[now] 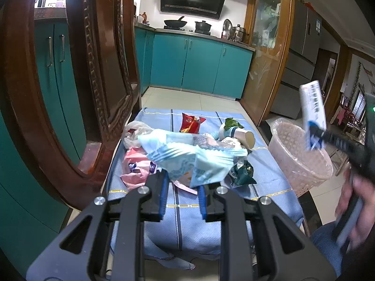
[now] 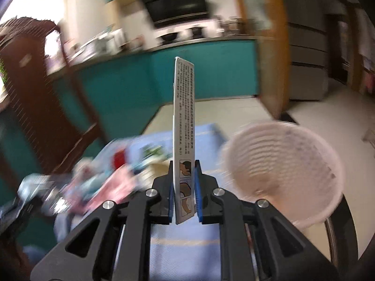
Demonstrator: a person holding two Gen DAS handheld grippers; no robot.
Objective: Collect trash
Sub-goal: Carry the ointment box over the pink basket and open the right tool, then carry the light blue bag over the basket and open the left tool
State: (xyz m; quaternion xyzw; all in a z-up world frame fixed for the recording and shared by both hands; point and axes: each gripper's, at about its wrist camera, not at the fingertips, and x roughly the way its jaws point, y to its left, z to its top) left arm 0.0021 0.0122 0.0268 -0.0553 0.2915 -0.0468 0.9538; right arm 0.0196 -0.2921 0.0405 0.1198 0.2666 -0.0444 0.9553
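Presently, with every place given relative to the blue tablecloth (image 1: 178,213):

- Right gripper (image 2: 184,182): fingers clamped on a flat white printed carton (image 2: 184,121), held edge-up off the cloth's right side, above the basket's rim; the view is motion-blurred.
- Left gripper (image 1: 182,189): low over the near part of the cloth, fingers apart with nothing between them, tips at the near edge of the litter heap.
- Pink wastebasket (image 1: 302,164): lined with a clear bag, standing just beside the cloth's right edge.
- Light-blue wrapper (image 1: 199,161): mid-cloth, topmost in the heap.
- Pink plastic bag (image 1: 136,166): left part of the cloth, touching the wrapper.
- Red snack packet (image 1: 191,123): far part of the cloth.
- Paper cup (image 1: 239,135): on its side, far right of the cloth.
- Dark green wrapper (image 1: 242,173): crumpled, right of the heap.
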